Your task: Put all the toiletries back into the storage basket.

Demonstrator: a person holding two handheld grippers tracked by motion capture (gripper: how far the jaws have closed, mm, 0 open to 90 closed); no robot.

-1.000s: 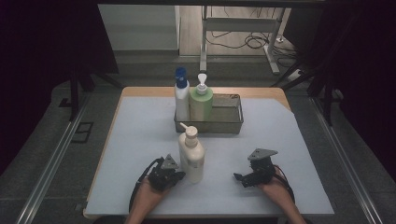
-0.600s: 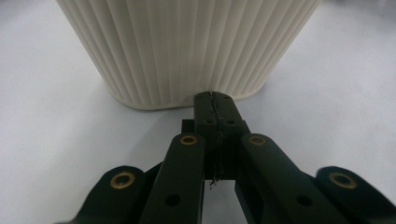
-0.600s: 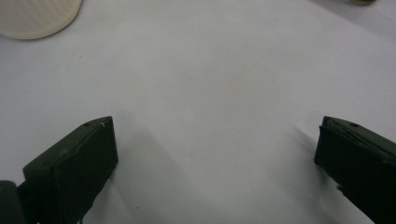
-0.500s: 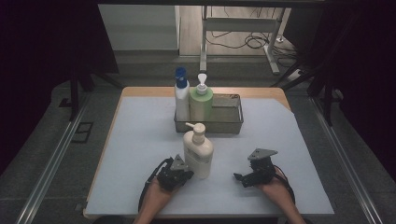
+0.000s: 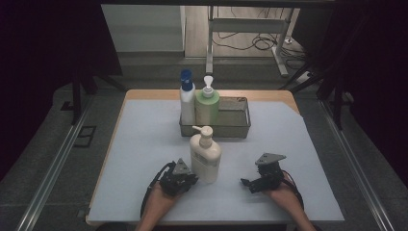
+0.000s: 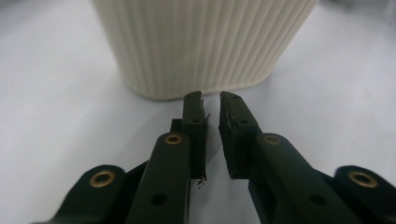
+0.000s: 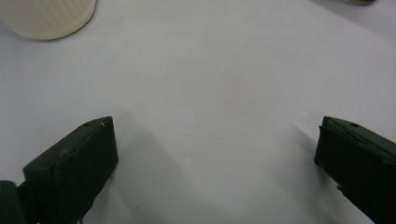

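Standing upright on the white table cover (image 5: 144,144), a cream pump bottle (image 5: 206,156) has the left gripper (image 5: 185,179) just beside its base.

From the left gripper view the two black jaws sit with only a narrow slit between them; they have just been opening a little, nothing lies in the gap, and their tips point at the foot of the bottle's ribbed wall (image 6: 205,46) without pinching it. The right gripper (image 5: 248,183) rests well apart on the other side of the bottle, its jaws spread wide over bare cover with nothing between them. Behind the cream bottle, near the far edge, a metal mesh basket (image 5: 235,120) holds a white bottle with a blue cap (image 5: 187,98) and a green pump bottle (image 5: 207,103), both packed side by side at its left end.
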